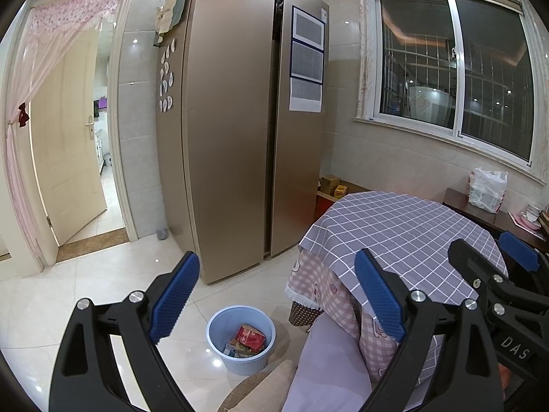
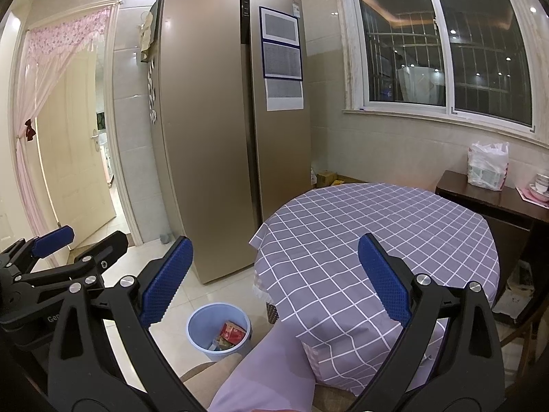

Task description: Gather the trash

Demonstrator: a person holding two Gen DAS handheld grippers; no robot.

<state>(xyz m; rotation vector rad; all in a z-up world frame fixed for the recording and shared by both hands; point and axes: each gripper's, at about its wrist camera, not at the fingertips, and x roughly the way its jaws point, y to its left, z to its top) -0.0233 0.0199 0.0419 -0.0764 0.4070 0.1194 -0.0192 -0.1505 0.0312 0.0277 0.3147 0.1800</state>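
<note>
Left gripper [image 1: 278, 295] and right gripper [image 2: 274, 278], both spread wide and holding nothing, side by side above floor. Just below and ahead, blue bin [image 1: 219, 322] with red wrapper [image 1: 249, 338] inside; checked tablecloth [image 2: 377, 233] rightward, gold fridge [image 2: 209, 130] beyond.

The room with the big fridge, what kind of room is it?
Probably a home kitchen or dining room: a tall gold fridge with magnets, a round table under a checked cloth, and a blue trash bin on the tiled floor.

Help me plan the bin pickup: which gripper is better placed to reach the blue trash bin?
Left, probably: the blue trash bin lies between the left gripper's open fingers, but off-centre for the right gripper.
</note>
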